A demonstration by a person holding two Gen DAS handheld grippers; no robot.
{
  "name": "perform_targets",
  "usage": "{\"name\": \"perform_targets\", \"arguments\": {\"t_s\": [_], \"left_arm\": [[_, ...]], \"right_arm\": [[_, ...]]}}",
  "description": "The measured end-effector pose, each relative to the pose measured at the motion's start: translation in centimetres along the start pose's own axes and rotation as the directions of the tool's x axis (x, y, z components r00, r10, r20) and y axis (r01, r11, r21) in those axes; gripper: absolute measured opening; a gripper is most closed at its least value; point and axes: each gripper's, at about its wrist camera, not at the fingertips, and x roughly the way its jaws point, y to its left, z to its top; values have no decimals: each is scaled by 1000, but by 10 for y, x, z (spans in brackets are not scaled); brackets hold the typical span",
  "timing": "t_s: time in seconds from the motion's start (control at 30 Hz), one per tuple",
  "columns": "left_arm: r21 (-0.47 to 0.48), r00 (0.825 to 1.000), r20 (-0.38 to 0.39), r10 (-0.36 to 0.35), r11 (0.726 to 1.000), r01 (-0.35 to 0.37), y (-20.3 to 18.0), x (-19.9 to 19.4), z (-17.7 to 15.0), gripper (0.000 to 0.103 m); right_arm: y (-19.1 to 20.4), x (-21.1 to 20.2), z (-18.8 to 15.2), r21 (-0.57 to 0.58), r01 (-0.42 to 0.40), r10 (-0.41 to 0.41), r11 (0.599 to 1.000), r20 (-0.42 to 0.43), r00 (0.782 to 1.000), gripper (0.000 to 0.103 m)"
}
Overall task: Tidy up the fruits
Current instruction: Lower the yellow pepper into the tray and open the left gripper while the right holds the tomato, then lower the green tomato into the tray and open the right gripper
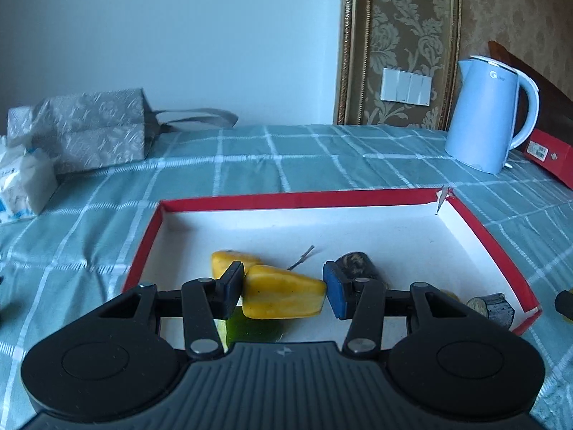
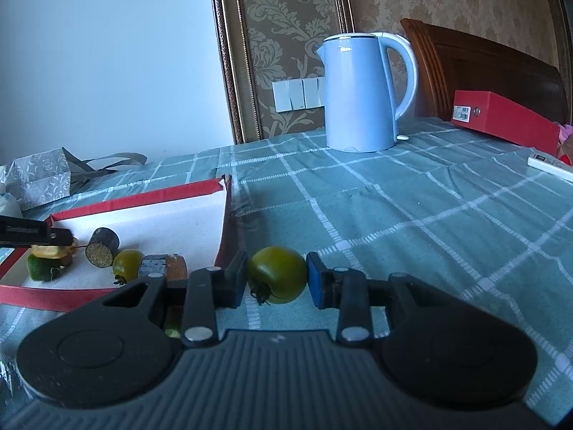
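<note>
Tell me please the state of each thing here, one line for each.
Left gripper: shut on the yellow fruit piece, over the tray.
Right gripper: shut on the green tomato, outside the tray.
Red tray: open, one far corner torn.
Kettle: upright, lid closed.
Second green tomato: lying in the tray.

Left gripper (image 1: 283, 292): black body, ribbed grey centre plate stamped with small pale logo, two round side housings, silver pivot pins on linkage arms. One pad black, other blue. Right gripper (image 2: 276, 279): same build, same black and blue pad pairing.
</note>
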Motion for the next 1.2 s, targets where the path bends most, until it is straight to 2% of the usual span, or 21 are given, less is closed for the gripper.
{"name": "perform_targets", "arguments": {"t_s": [0.13, 0.17, 0.23, 0.33, 0.4, 0.5, 0.67, 0.8, 0.93, 1.1, 1.2], "left_arm": [[6, 1000, -18, -23, 1000, 23, -8, 7, 0, 48], [7, 1000, -16, -18, 1000, 18, -9, 8, -2, 50], [32, 1000, -7, 15, 999, -15, -13, 9, -5, 61], [30, 1000, -9, 18, 999, -18, -11, 8, -7, 66], [11, 1000, 7, 20, 1000, -20, -7, 2, -9, 67], [5, 997, 49, 51, 999, -51, -4, -14, -15, 76], [3, 992, 100, 72, 997, -73, 0, -49, -33, 77], [-9, 993, 105, 59, 998, -59, 5, -68, -45, 79], [-4, 996, 73, 53, 999, -53, 7, -72, -56, 80], [-59, 1000, -20, 11, 998, -12, 18, -63, -65, 80], [-76, 999, -47, 23, 997, -26, 21, -58, -67, 80]], "right_arm": [[0, 1, 0, 2, -4, 4, 1000, -9, 1000, 32], [0, 1, 0, 4, -4, 4, 1000, -9, 1000, 32], [-1, 1, 0, 7, -5, 5, 1000, -10, 1000, 32], [-1, 2, 0, 6, -6, 6, 1000, -11, 1000, 32], [-1, 2, 0, 5, -8, 8, 1000, -13, 1000, 32], [-1, 3, 0, 7, -8, 9, 1000, -16, 1000, 32], [-1, 3, 0, 6, -11, 11, 1000, -19, 1000, 32], [-1, 3, 0, 4, -9, 9, 1000, -18, 1000, 32], [1, 3, -1, -9, -12, 11, 1000, -19, 1000, 32], [3, 4, -1, -19, -7, 6, 1000, -23, 1000, 32], [4, 4, 0, -23, 2, -2, 1000, -23, 1000, 32]]}}
